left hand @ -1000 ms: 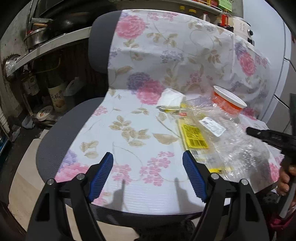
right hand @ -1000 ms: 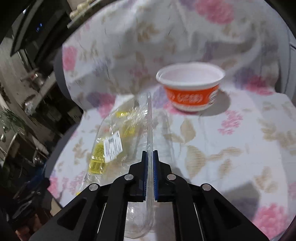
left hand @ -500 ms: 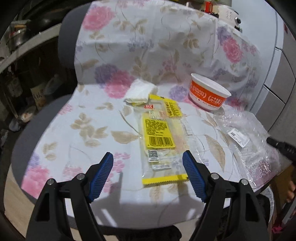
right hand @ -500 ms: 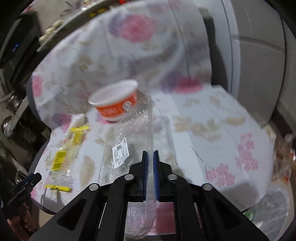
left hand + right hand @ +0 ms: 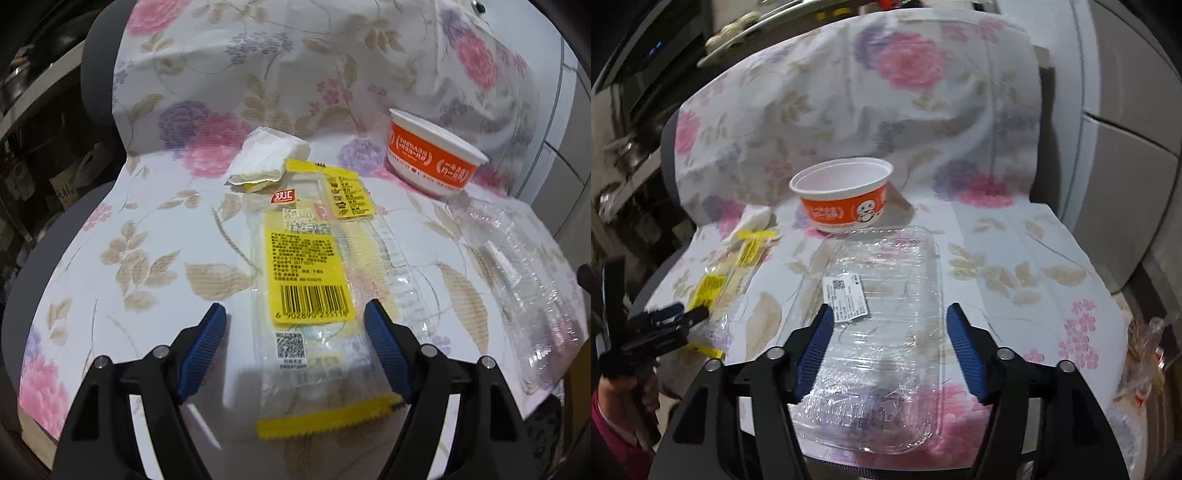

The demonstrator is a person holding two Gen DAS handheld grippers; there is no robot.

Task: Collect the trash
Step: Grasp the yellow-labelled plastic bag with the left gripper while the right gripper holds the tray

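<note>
Partly, clear tray blurred, yellow wrapper end smeared

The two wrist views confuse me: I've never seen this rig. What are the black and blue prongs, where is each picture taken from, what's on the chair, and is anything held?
There is no robot. A person holds a two-finger gripper in each hand, and each gripper has a fisheye camera looking forward along its fingers. The black arms with blue pads at the bottom of each picture are those fingers.

The left wrist view shows the left gripper, open above a yellow and clear wrapper. The right wrist view shows the right gripper, its jaws opening, with a clear plastic tray lying between them, not gripped.

Everything lies on a chair under a floral cloth. Also there: an orange and white paper bowl, upright and looking empty, and a crumpled white tissue. Nothing is held.
</note>
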